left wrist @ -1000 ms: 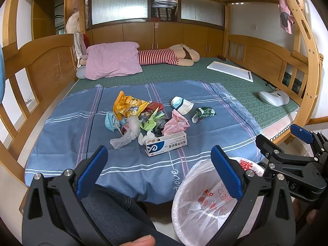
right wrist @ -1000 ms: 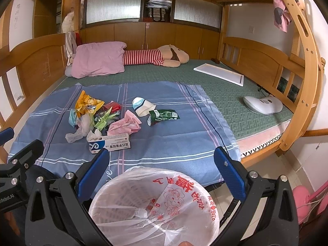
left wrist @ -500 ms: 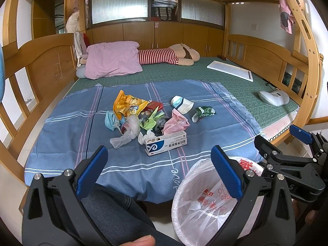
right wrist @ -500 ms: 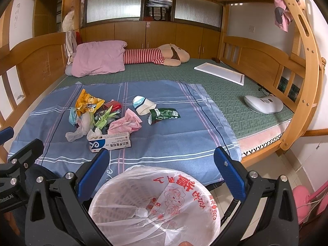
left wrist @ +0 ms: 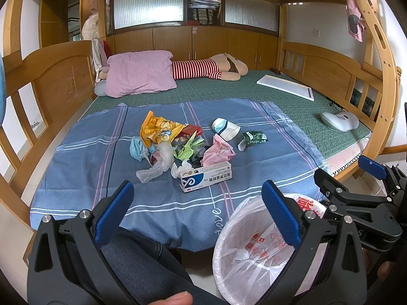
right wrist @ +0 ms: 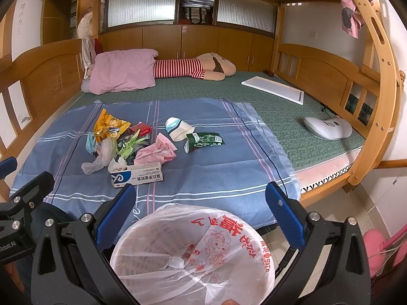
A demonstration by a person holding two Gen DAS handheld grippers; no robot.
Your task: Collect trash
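A pile of trash lies on a blue sheet [left wrist: 84, 162] on the bed: a white and blue carton [left wrist: 206, 178] [right wrist: 137, 176], a pink wrapper [left wrist: 217, 152], an orange foil bag [left wrist: 155, 129], a paper cup [left wrist: 225, 128] [right wrist: 178, 129] and a green packet [left wrist: 253, 138] [right wrist: 203, 141]. A bin lined with a white bag [left wrist: 257, 251] [right wrist: 193, 256] stands on the floor at the bed's near edge. My left gripper [left wrist: 195, 216] is open and empty, short of the carton. My right gripper [right wrist: 201, 216] is open and empty above the bin.
A pink pillow [left wrist: 140, 76], a striped plush toy [left wrist: 208, 70], a white board [left wrist: 285, 86] and a white device [left wrist: 339, 120] lie further back on the green mat. Wooden rails [left wrist: 38, 81] bound the bed. The person's knee [left wrist: 142, 259] is below the left gripper.
Almost nothing: the right gripper has drifted very slightly in the left wrist view. Both grippers stay open and the trash has not moved.
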